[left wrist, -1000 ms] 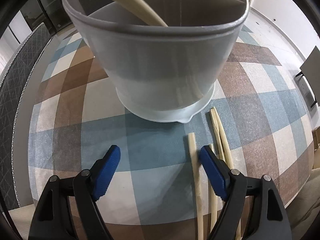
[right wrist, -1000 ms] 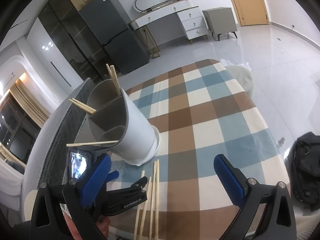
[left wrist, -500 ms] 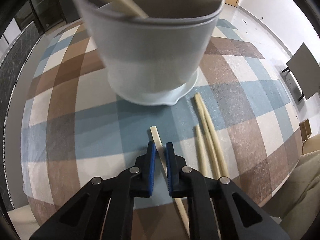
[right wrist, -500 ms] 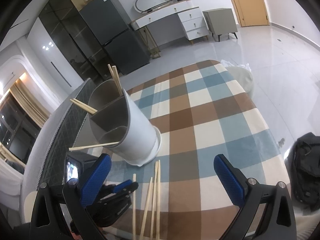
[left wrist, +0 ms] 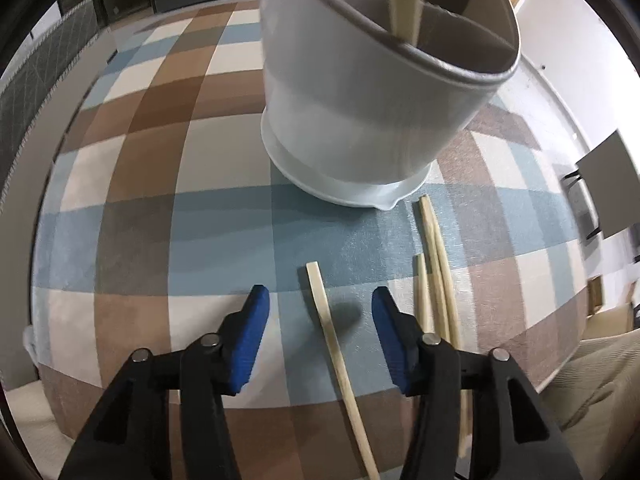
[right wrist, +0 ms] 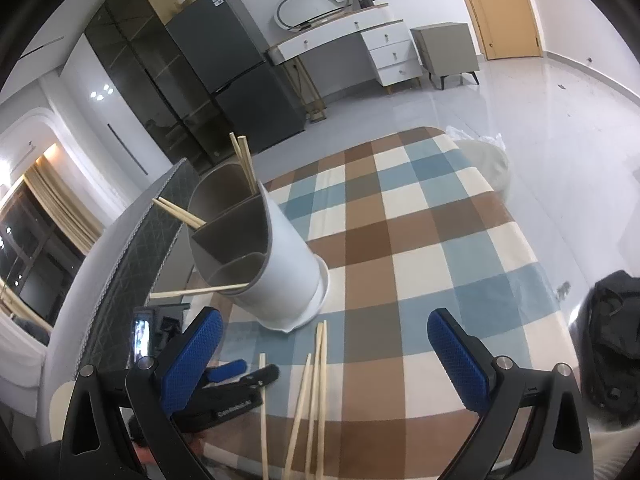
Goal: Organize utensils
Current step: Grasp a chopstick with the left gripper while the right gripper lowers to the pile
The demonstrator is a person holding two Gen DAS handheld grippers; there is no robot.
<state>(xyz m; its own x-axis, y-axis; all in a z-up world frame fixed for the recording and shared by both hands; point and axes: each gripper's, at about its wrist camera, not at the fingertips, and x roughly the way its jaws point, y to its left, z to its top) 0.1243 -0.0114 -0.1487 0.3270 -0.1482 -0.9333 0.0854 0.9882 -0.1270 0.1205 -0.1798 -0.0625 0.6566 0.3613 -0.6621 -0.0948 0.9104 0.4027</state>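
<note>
Single chopstick (left wrist: 334,344) lies flat on the checked cloth (left wrist: 132,216) covering the surface, between the blue pads of the left hand-held gripper (left wrist: 320,320). Jaws are opening; pads clear of the stick on both sides, nothing gripped.

Handling, as I judge it: pale wood or bamboo, very light, stiff, thin. It sits flush on the fabric, so little to get under, and it will likely roll or skid if one pad lands first. Best hold looks like across the shaft, near the middle or slightly toward the thick end, pads square to it, pressed into the cloth so the soft weave gives. Gripped near a tip, it would probably swing.

Three more chopsticks (left wrist: 436,280) lie bunched just right of the left gripper, tips near the holder's base. Close together, so a wide grab risks taking two.

Container: white utensil holder (left wrist: 360,120) with grey divided interior, standing on the cloth just beyond the loose sticks. The right wrist view shows three compartments: two chopsticks (right wrist: 244,160) standing in the far one, a pair (right wrist: 178,212) leaning out of the middle one, one chopstick (right wrist: 192,291) lying across the near rim, sticking out sideways. That last one looks unstable; a knock could tip it out.

Right hand-held gripper (right wrist: 324,344) is spread wide and empty, above the cloth near the loose sticks.
</note>
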